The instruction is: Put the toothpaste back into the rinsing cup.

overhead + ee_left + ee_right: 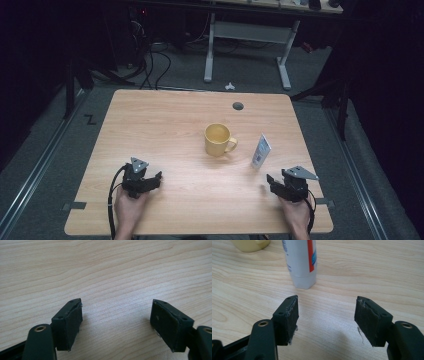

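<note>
The white tube (300,263) is cut off by the top edge of the right gripper view, so its upper end is out of frame and its blue and red print is too partial to read. The yellow mug (250,244) shows as just a sliver of base in that view's top left corner. From the high view, the tube's label is too small to make out, and the mug's inside looks plain yellow, contents impossible to judge. Both forearms are cropped by the bottom edge there.
</note>
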`<state>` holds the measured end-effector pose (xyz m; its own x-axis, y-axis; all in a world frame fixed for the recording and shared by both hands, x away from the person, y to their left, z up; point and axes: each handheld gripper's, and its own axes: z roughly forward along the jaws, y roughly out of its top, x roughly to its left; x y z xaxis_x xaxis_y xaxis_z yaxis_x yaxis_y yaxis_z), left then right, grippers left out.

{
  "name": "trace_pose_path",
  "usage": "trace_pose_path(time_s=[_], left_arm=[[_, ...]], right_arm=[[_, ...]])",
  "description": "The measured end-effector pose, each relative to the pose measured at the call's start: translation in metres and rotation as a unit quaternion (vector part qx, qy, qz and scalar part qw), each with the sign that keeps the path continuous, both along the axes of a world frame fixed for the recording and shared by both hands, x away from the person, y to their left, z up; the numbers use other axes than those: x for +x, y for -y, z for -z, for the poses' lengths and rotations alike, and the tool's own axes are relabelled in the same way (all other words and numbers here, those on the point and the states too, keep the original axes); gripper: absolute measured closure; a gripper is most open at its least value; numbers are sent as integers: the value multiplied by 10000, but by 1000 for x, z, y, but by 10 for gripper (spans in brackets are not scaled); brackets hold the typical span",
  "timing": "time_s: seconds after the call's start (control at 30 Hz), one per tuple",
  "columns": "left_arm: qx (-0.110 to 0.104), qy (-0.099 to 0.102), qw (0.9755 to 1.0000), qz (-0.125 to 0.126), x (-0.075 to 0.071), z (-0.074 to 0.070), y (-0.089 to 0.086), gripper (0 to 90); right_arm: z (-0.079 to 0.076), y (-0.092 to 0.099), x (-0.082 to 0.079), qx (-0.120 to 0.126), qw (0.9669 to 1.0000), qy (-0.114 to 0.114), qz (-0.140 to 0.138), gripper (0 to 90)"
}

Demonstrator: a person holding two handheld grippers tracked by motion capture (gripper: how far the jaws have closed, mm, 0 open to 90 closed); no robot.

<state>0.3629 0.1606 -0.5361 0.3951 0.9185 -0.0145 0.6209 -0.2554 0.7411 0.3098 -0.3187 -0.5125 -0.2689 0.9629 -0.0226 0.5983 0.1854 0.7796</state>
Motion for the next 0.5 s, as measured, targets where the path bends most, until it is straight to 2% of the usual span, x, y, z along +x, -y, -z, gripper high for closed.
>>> trace_pose_path(time_s=[0.5], left_arm=[[2, 1, 10000, 0, 0, 0, 0, 262]], right_arm=[[-6, -12, 1, 64, 9997, 104, -200, 364]])
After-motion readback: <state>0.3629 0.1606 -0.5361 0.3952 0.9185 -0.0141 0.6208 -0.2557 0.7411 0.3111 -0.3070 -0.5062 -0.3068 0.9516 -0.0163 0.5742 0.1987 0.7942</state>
